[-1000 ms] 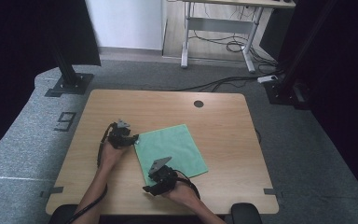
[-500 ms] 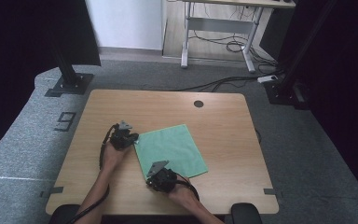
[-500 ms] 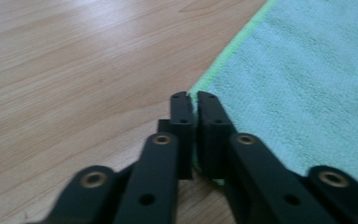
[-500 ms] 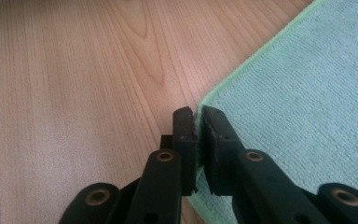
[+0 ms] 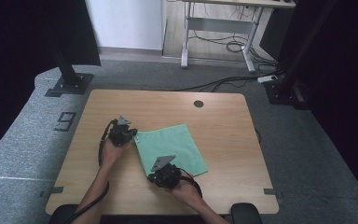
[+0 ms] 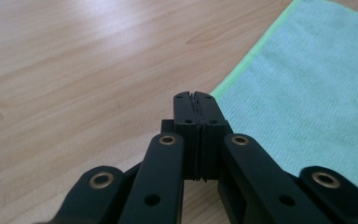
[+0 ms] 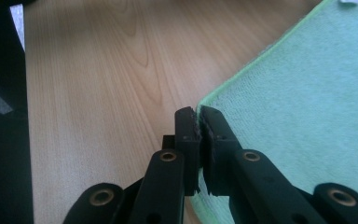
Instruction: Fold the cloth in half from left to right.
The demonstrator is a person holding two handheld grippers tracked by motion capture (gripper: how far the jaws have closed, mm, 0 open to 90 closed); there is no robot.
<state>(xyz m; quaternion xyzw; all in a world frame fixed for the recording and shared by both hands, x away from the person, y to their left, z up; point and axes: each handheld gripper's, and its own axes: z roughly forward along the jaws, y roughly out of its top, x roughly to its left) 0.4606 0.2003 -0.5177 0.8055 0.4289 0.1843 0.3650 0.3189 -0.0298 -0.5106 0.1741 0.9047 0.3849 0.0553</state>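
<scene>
On the wooden table (image 5: 121,107), a green cloth (image 5: 172,147) is lying flat. At its far-left corner the left gripper (image 5: 122,130) is sitting with jaws pressed together; the right gripper (image 5: 163,171) is pinching the near corner.

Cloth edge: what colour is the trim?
Brighter lime green around the mint-green cloth; clearest in the right gripper view.

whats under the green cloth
The green cloth lies flat on the wooden table. Bare wood shows all around it; whatever is beneath the cloth itself is covered.
</scene>
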